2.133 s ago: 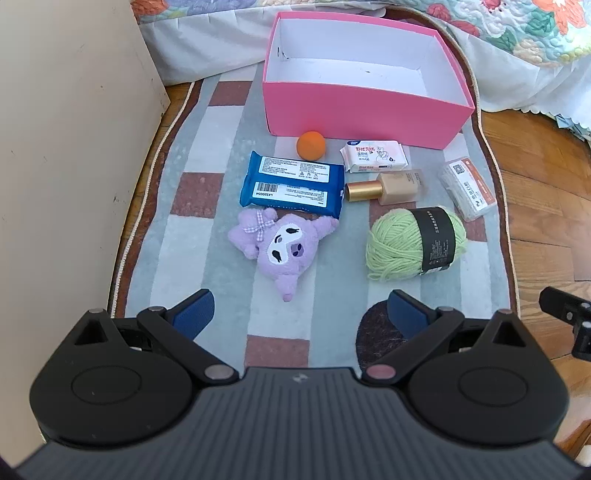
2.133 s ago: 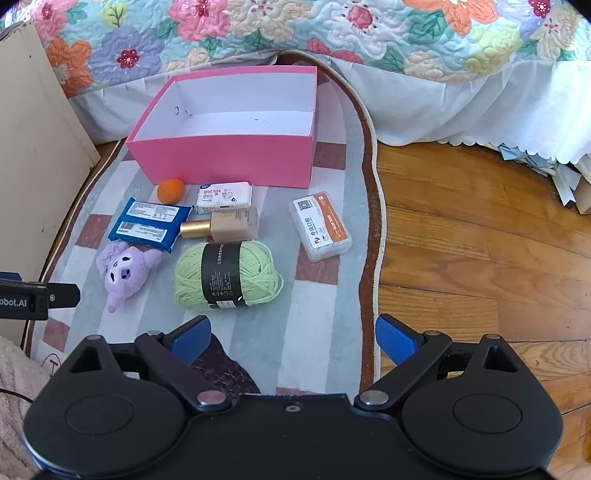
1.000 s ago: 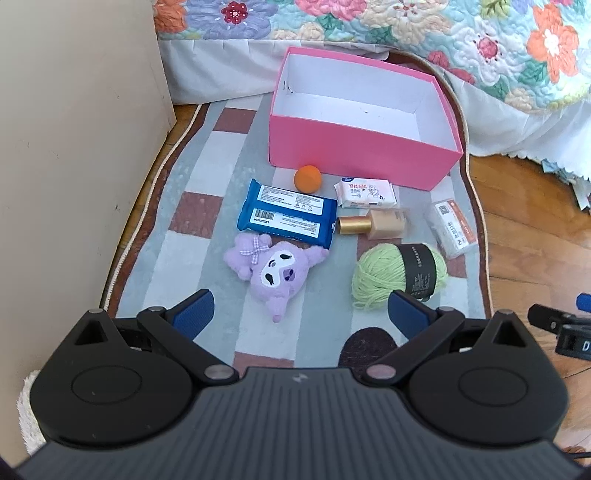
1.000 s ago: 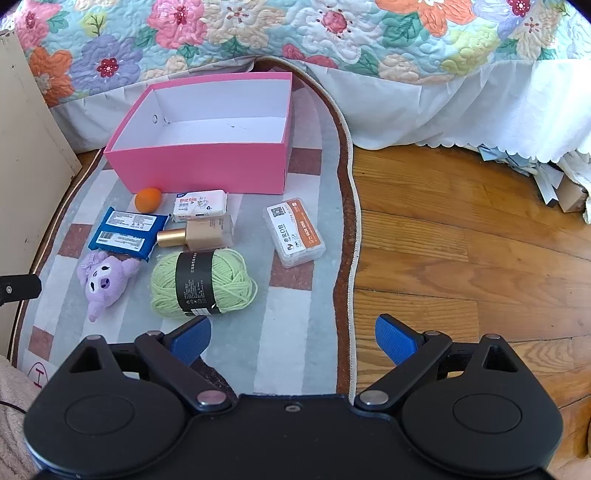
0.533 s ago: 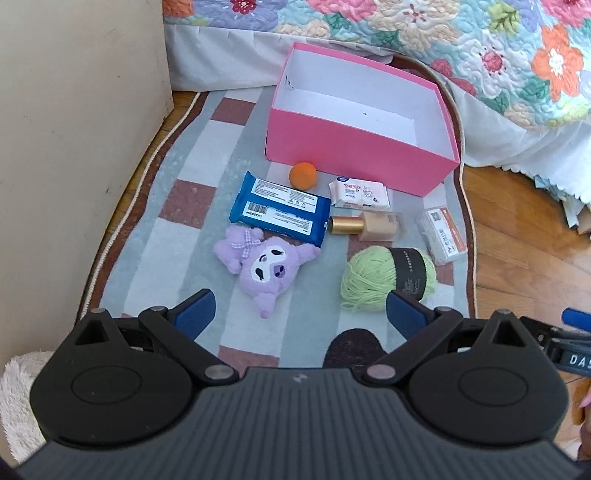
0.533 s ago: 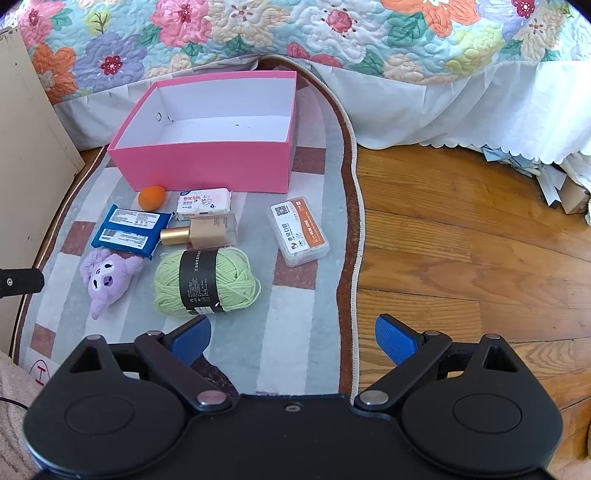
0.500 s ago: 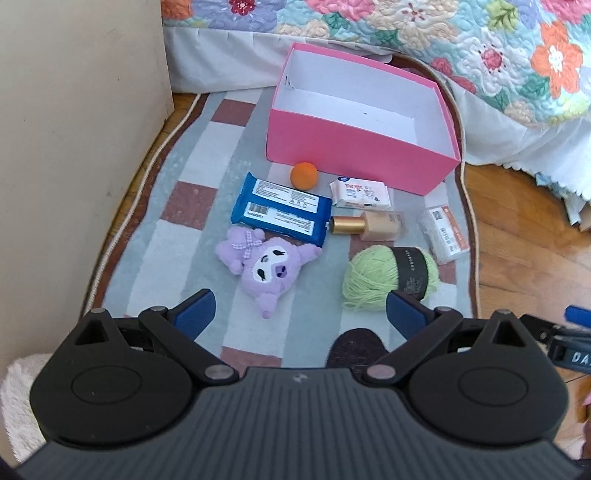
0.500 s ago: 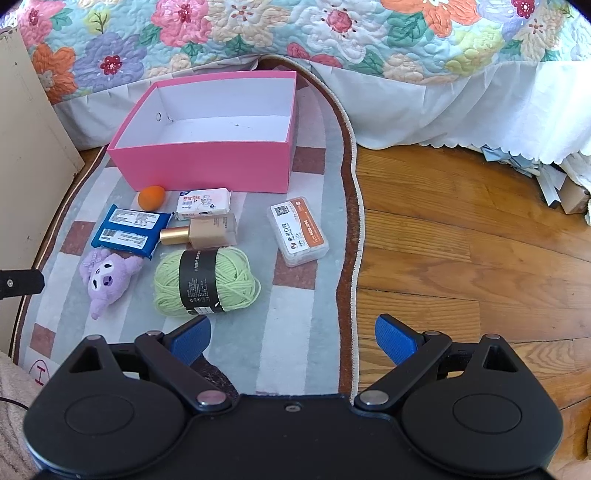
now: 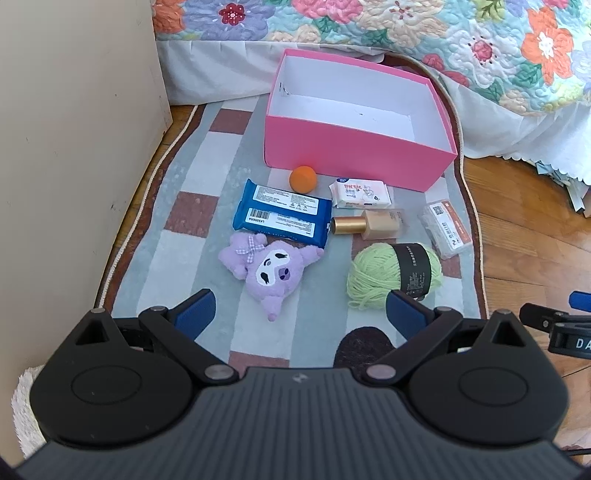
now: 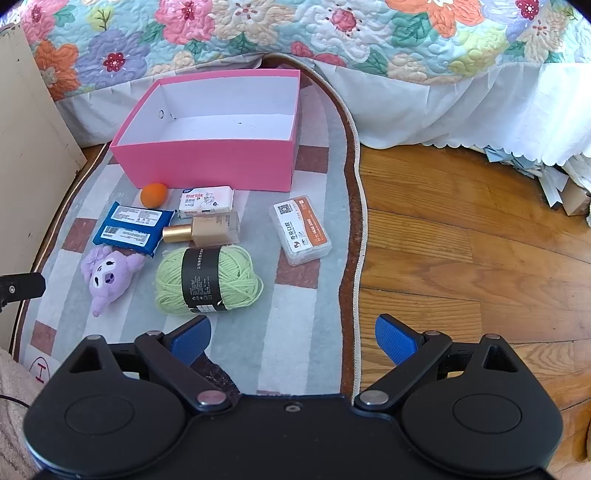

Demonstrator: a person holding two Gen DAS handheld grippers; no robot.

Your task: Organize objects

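An empty pink box [image 9: 354,158] [image 10: 207,162] stands at the far end of a checked rug [image 9: 218,155]. In front of it lie an orange ball [image 9: 303,178] [image 10: 153,194], a white tissue pack [image 9: 360,193] [image 10: 206,200], a blue wipes pack [image 9: 282,212] [image 10: 133,228], a foundation bottle [image 9: 367,223] [image 10: 207,229], a purple plush toy [image 9: 271,271] [image 10: 109,275], a green yarn ball [image 9: 397,275] [image 10: 207,280] and a clear box with an orange label [image 9: 446,229] [image 10: 301,230]. My left gripper [image 9: 300,314] is open and empty above the rug, short of the plush. My right gripper [image 10: 293,338] is open and empty, short of the yarn.
A bed with a floral quilt [image 10: 295,33] and white skirt runs behind the box. A beige cabinet side [image 9: 74,147] stands at the left. Wooden floor [image 10: 480,240] lies right of the rug. A dark patch [image 9: 364,345] marks the rug's near edge.
Both grippers have drawn slightly closer to the objects, which appear a little larger. Both stay open. No object has moved.
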